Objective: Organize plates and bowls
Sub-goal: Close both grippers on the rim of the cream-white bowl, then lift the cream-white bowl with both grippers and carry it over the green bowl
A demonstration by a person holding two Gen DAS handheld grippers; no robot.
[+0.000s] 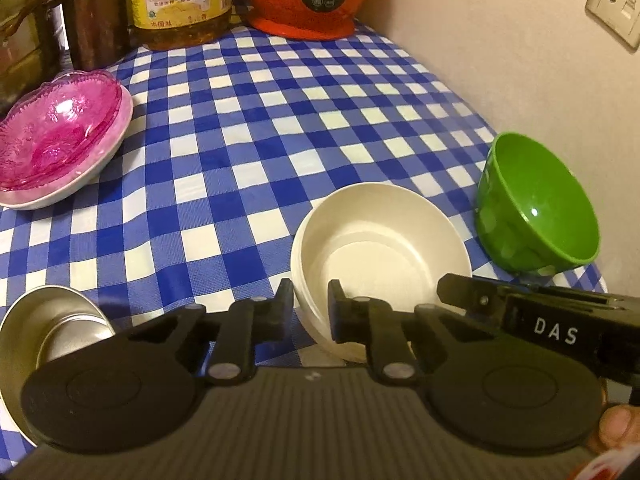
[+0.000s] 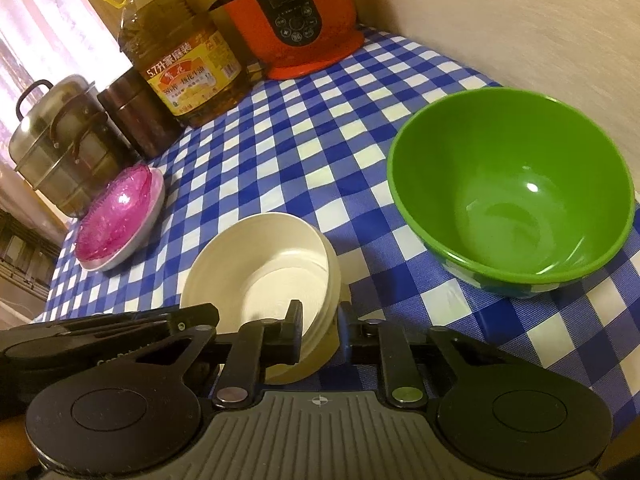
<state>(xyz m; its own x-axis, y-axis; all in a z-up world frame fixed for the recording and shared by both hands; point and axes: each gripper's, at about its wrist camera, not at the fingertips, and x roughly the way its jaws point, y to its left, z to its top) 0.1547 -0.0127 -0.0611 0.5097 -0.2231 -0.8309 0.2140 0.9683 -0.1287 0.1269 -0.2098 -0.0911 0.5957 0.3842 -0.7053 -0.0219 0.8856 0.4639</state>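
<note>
A white bowl [image 1: 380,240] [image 2: 260,276] stands on the blue checked tablecloth [image 1: 240,140]. My left gripper [image 1: 311,308] is shut on its near left rim, the wall pinched between the pads. My right gripper [image 2: 320,328] is shut on the same bowl's near right rim. Each view shows the other gripper's black body [image 1: 552,332] [image 2: 100,332] at its side. An empty green bowl [image 1: 536,208] [image 2: 512,184] sits to the right, near the wall. At the far left a pink glass bowl [image 1: 60,132] [image 2: 116,208] rests in a white plate [image 1: 100,168] [image 2: 156,204]. A steel bowl [image 1: 52,320] lies at the near left.
Along the back stand a red electric cooker [image 2: 292,20], a large oil bottle [image 2: 184,64], a brown canister [image 2: 136,120] and a steel pot [image 2: 60,140]. A wall with a socket [image 1: 616,4] bounds the right side. The table's left edge drops off beyond the plate.
</note>
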